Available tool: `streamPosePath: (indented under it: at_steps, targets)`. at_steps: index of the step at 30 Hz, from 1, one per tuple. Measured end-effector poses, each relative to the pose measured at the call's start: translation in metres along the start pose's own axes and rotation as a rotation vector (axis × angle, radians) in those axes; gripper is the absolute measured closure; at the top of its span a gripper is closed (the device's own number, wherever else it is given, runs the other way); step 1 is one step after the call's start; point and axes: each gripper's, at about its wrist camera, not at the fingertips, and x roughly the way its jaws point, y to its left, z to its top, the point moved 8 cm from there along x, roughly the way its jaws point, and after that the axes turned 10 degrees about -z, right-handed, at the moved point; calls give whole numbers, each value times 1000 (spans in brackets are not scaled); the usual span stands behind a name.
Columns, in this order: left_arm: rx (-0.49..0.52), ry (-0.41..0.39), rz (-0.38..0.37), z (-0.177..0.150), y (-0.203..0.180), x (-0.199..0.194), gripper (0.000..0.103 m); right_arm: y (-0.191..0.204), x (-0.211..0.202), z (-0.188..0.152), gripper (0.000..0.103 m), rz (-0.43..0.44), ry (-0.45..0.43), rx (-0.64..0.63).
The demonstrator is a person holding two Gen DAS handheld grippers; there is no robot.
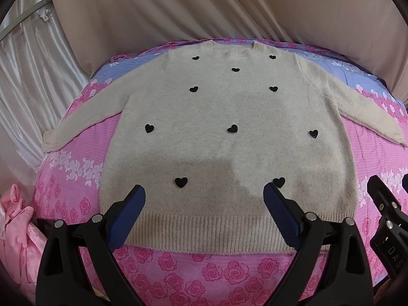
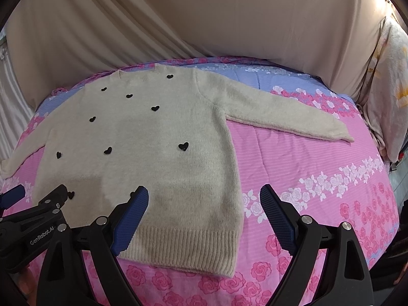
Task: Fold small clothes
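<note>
A cream knit sweater (image 1: pixel 229 107) with small black hearts lies flat and face up on a pink flowered bedspread (image 1: pixel 204 267), both sleeves spread out to the sides. It also shows in the right wrist view (image 2: pixel 153 140). My left gripper (image 1: pixel 204 196) is open and empty, hovering above the sweater's ribbed hem near its middle. My right gripper (image 2: pixel 204 199) is open and empty, above the hem's right corner; its left finger is over the sweater, its right finger over the bedspread. The left gripper's body (image 2: pixel 33 224) shows in the right wrist view, and the right gripper's body (image 1: pixel 390 216) shows in the left wrist view.
A beige cloth (image 1: pixel 204 7) hangs behind the bed. Satin curtains (image 1: pixel 25 71) hang at the left. A crumpled pink garment (image 1: pixel 20 229) lies at the bed's left edge. A flowered pillow (image 2: pixel 390 81) stands at the right. The bedspread (image 2: pixel 318 178) stretches right of the sweater.
</note>
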Motion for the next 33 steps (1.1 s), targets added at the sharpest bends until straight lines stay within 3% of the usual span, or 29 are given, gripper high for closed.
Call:
streamPosePath:
  at_steps: [8,13,17,19,22,27,30,31,32,33]
  targets:
    - [-2,22,2,5,-5,9,12,-16,30,3,16,48,54,40]
    - [-30,39,-14,11,-3,16,10,-119,94,20,16,30,131,292]
    - [-70,59,-32,18,0,25,10,-228,151,38,16,-104,174,465]
    - [-75,58,-25,23,0,28,10,-274,179,50,16,-123,179,547]
    - [-80,65,-17,29,-1,35,10,-317,221,62,16,-138,203,604]
    - [-85,101,11,36,1,51,9,-345,276,67,17,-160,266,667]
    - [-97,122,22,38,6,61,9,-356,289,68,27,-162,247,739]
    - [-103,128,22,39,7,64,9,-357,289,72,43,-160,223,746]
    - [-108,133,21,39,8,67,9,-356,292,75,71,-139,216,755]
    - [-113,139,18,40,8,71,9,-356,295,77,84,-118,226,772]
